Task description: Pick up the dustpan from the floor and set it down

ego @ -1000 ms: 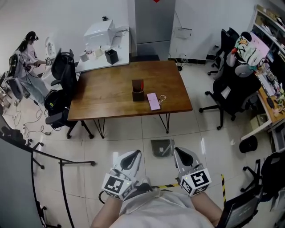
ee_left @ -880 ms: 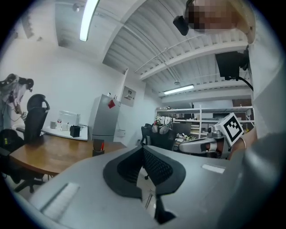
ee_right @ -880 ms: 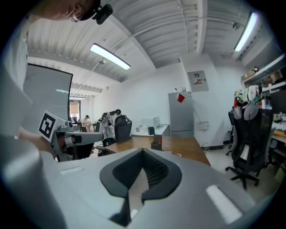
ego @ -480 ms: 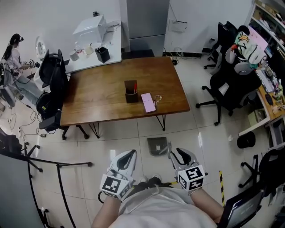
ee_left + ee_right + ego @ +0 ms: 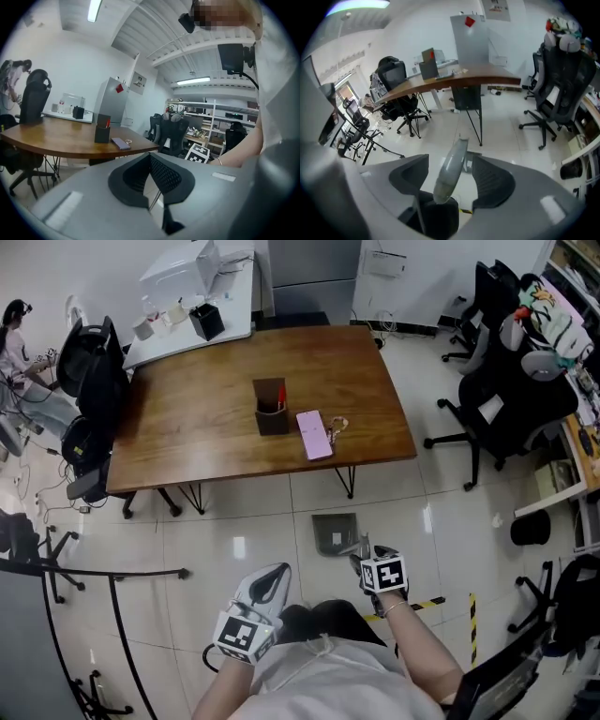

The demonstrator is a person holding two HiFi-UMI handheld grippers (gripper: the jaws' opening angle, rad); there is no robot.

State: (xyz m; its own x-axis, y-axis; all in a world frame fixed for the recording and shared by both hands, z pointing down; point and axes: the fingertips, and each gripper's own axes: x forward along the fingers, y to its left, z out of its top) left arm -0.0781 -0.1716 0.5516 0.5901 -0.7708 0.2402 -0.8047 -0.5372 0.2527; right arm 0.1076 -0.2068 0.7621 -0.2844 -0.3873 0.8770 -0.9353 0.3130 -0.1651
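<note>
Our grey dustpan (image 5: 336,532) sits on the white tiled floor (image 5: 234,521) by the brown wooden desk (image 5: 206,418), handle (image 5: 451,171) loose between the right gripper's (image 5: 364,552) just-opening jaws, left gripper's (image 5: 274,576) jaws closed, empty.

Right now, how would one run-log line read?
grey plastic dustpan: on white floor | right gripper: fingers just opening, handle between | left gripper: shut, empty

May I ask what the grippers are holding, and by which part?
Nothing: the flat grey dustpan's handle stands ungripped between the right gripper's just-opened jaws.
</note>
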